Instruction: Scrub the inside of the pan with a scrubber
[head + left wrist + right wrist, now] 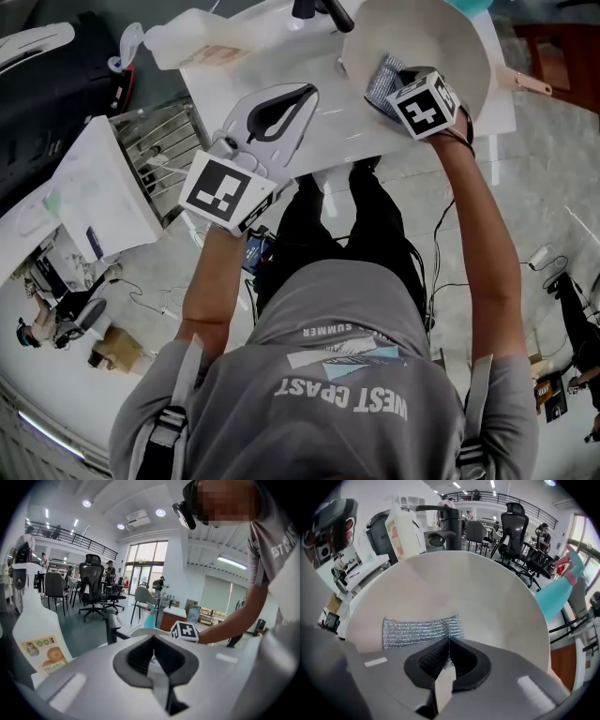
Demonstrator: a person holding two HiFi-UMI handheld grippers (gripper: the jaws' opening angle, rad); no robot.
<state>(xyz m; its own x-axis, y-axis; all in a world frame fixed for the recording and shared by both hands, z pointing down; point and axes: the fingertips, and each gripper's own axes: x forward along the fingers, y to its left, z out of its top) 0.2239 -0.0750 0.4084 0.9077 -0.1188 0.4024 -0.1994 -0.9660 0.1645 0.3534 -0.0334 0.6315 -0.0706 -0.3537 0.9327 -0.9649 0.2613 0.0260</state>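
A cream round pan point(441, 33) lies at the back right of the white table point(309, 141), its handle point(527, 84) pointing right. Its inside fills the right gripper view point(454, 588). My right gripper point(449, 641) is shut on a silver mesh scrubber point(423, 631), which lies flat against the pan's inner surface. In the head view the scrubber point(384, 77) shows just left of the right gripper's marker cube point(424, 105). My left gripper point(311, 92) rests over the table left of the pan, jaws together with nothing between them; the left gripper view shows its tips point(152, 654) meeting.
A white jug with a label point(202, 42) stands at the table's back left, a black fixture point(449, 520) behind the pan and a teal spray bottle point(562, 590) to the pan's right. A wire rack point(164, 150) and white box point(89, 192) sit left of the table.
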